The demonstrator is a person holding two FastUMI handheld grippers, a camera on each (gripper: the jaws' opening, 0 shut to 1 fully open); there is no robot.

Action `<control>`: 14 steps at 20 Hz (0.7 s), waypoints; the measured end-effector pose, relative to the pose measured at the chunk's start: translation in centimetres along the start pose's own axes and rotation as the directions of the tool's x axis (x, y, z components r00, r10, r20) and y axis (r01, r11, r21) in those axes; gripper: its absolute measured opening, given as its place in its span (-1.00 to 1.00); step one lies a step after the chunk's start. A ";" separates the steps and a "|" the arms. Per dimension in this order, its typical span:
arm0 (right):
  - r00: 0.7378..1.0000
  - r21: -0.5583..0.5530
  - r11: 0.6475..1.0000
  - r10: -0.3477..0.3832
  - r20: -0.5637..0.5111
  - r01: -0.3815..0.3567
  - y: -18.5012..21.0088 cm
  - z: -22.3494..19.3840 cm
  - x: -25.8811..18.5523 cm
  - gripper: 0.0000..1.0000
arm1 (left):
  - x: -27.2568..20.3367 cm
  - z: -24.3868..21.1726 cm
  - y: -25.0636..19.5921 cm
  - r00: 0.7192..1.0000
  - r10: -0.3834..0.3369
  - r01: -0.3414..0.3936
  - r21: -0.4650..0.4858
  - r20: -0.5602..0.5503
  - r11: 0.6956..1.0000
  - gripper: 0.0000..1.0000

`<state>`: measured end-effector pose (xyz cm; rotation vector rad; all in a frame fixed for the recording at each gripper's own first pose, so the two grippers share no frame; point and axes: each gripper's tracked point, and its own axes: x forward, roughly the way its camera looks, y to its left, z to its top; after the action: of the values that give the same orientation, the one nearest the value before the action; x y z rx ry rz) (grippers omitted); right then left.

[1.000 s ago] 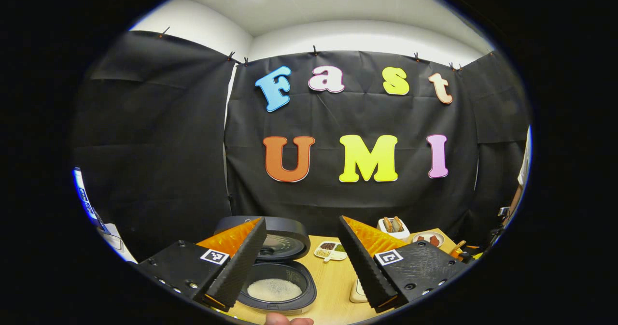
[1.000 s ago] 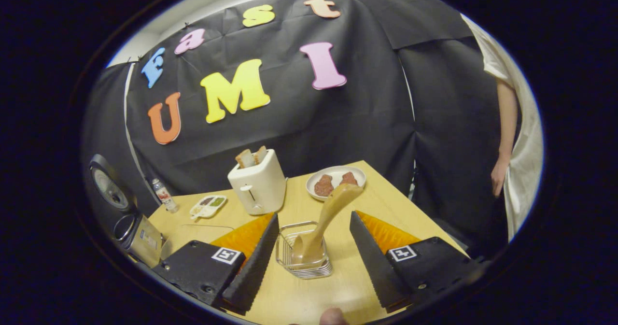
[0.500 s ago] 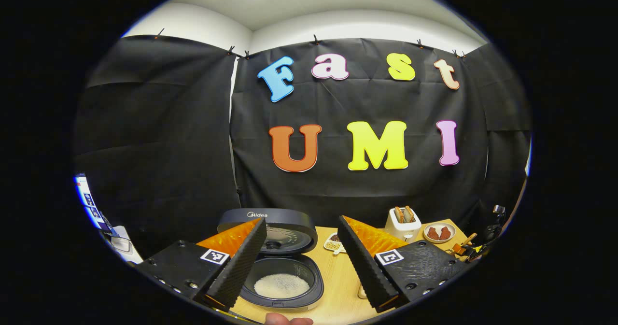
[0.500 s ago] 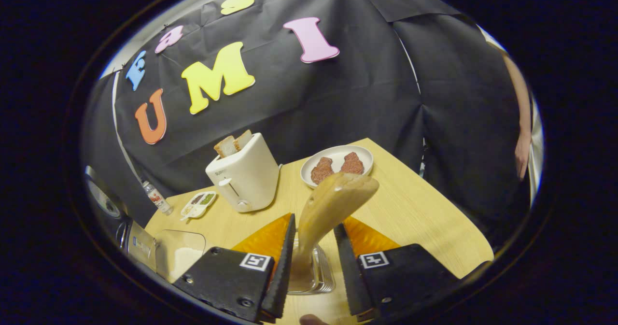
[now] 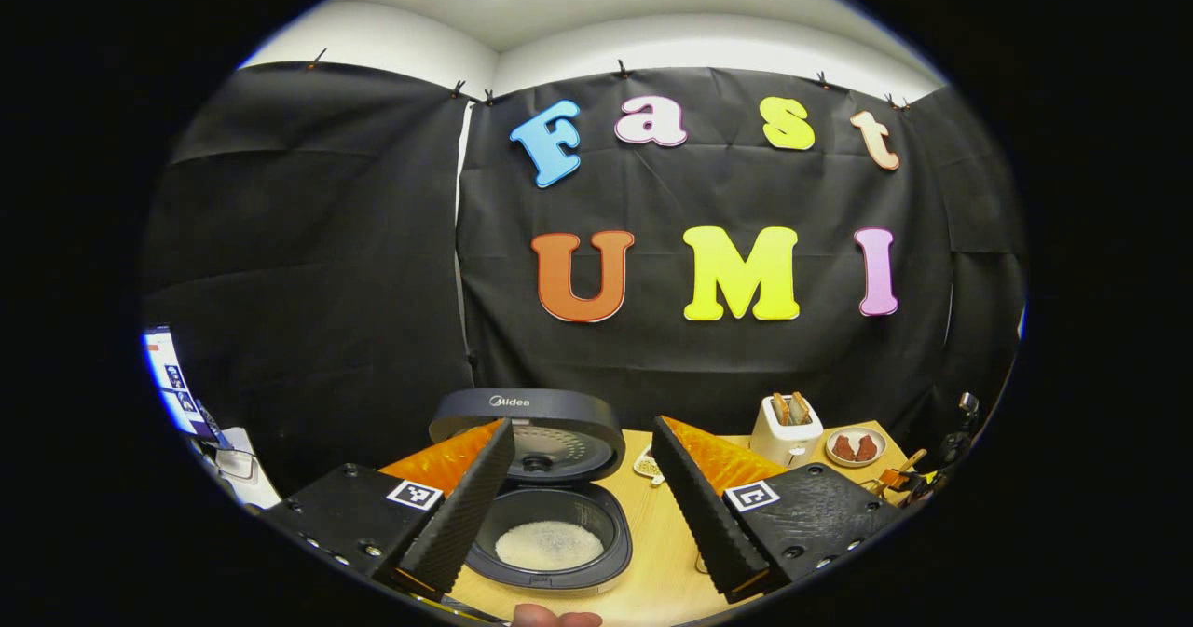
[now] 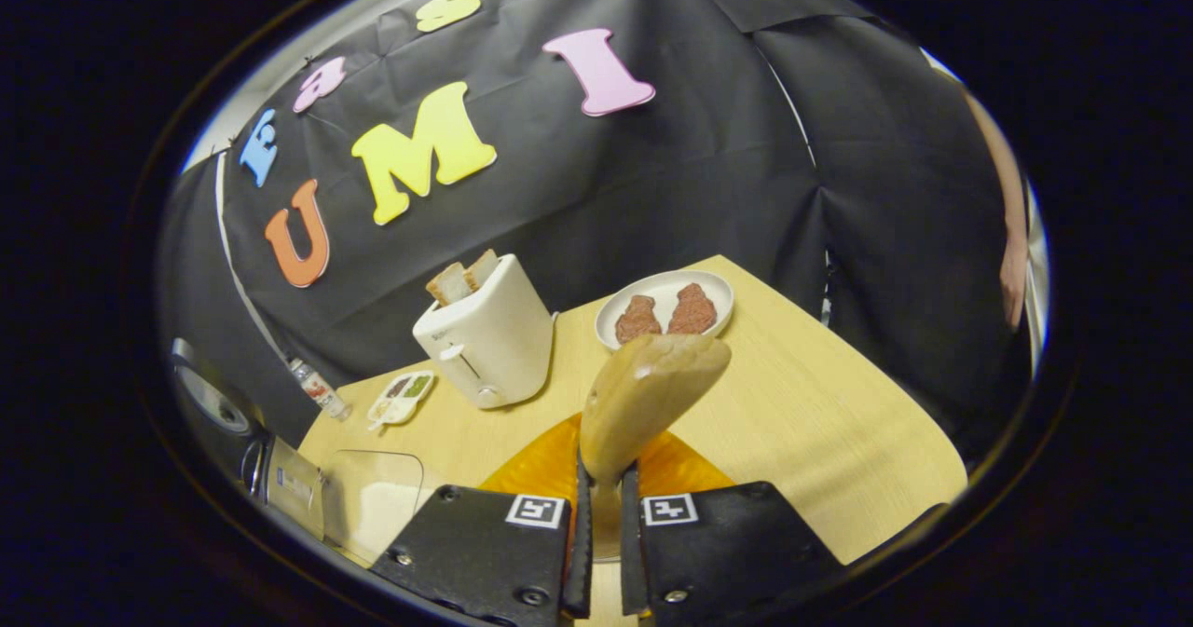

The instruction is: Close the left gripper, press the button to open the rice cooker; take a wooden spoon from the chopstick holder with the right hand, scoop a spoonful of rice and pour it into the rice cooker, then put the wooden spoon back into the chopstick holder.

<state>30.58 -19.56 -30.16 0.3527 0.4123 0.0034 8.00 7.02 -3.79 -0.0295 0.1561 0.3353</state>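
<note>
Wooden spoon being clamped at its handle by right gripper fingers, nearly together, above the table. Left gripper hanging wide apart, empty, over the lid-up rice cooker. Next, probably: lifting clear, carrying to scoop rice.

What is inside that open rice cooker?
The rice cooker holds a flat patch of white rice on the bottom of its dark pot, seen in the left gripper view. The left gripper's fingers cover the pot's near-left edge.
</note>
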 end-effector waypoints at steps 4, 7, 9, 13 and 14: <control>1.000 -0.012 1.000 -0.017 0.022 0.017 0.8 1.7 -1.2 -0.67 | -0.7 -0.2 0.6 1.000 0.008 -0.008 0.000 0.004 1.000 0.89; 0.998 -0.007 1.000 -0.020 0.060 0.021 1.4 4.3 -3.0 -0.67 | -1.2 -0.4 1.1 1.000 0.005 -0.005 -0.017 0.004 1.000 0.89; 0.995 -0.016 0.999 -0.028 0.093 0.029 1.8 6.2 -4.3 -0.68 | -1.3 -0.4 1.5 1.000 0.001 -0.001 -0.025 0.008 1.000 0.89; 0.990 -0.039 0.998 -0.034 0.136 0.040 3.4 8.9 -6.9 -0.68 | -1.5 -0.7 2.7 1.000 -0.017 0.017 -0.031 0.009 0.999 0.89; 0.989 -0.037 0.998 -0.038 0.141 0.044 3.9 9.3 -7.6 -0.68 | -1.4 -0.8 2.9 1.000 -0.025 0.025 -0.038 0.008 0.999 0.89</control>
<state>27.56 -19.57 -17.92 0.3025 0.2802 -0.0531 5.60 9.29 -4.33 -0.0681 0.1415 0.3134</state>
